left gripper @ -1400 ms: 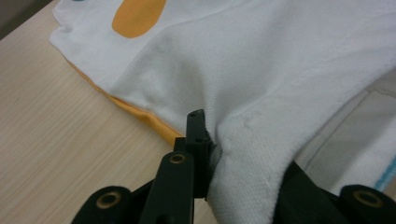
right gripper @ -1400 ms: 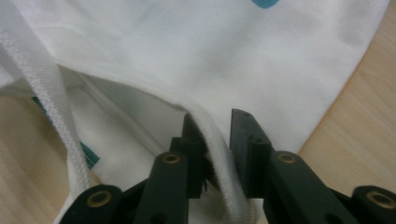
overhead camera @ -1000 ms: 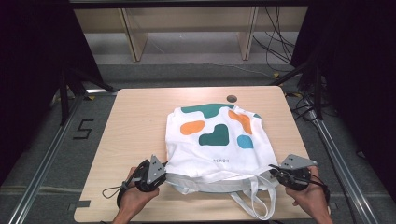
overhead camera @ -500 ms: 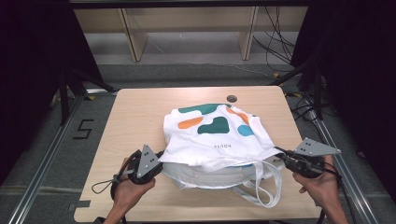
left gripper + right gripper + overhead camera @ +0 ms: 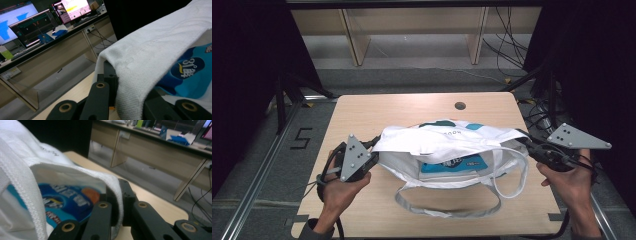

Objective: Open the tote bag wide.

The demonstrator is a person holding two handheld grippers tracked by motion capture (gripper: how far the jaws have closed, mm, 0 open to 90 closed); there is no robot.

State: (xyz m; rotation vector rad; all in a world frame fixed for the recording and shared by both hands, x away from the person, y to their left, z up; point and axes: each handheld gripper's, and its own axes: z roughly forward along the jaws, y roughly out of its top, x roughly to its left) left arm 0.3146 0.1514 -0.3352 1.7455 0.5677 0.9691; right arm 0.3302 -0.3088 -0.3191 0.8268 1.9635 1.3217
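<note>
Both claws, left gripper (image 5: 373, 148) and right gripper (image 5: 523, 141), clamp the bag (image 5: 447, 142) rim between them and now hold it higher off the table (image 5: 377, 107), mouth gaping, blue packet (image 5: 452, 165) inside, apparently ready for emptying.

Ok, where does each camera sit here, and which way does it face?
High view: above the person's side, looking forward and down on the table; both forearms, left gripper, right gripper.
Left gripper view: along its black jaws, shut on the white bag, toward desks with monitors.
Right gripper view: along its jaws, clamping the bag's other edge.
Shared: the blue packet inside the bag.
</note>
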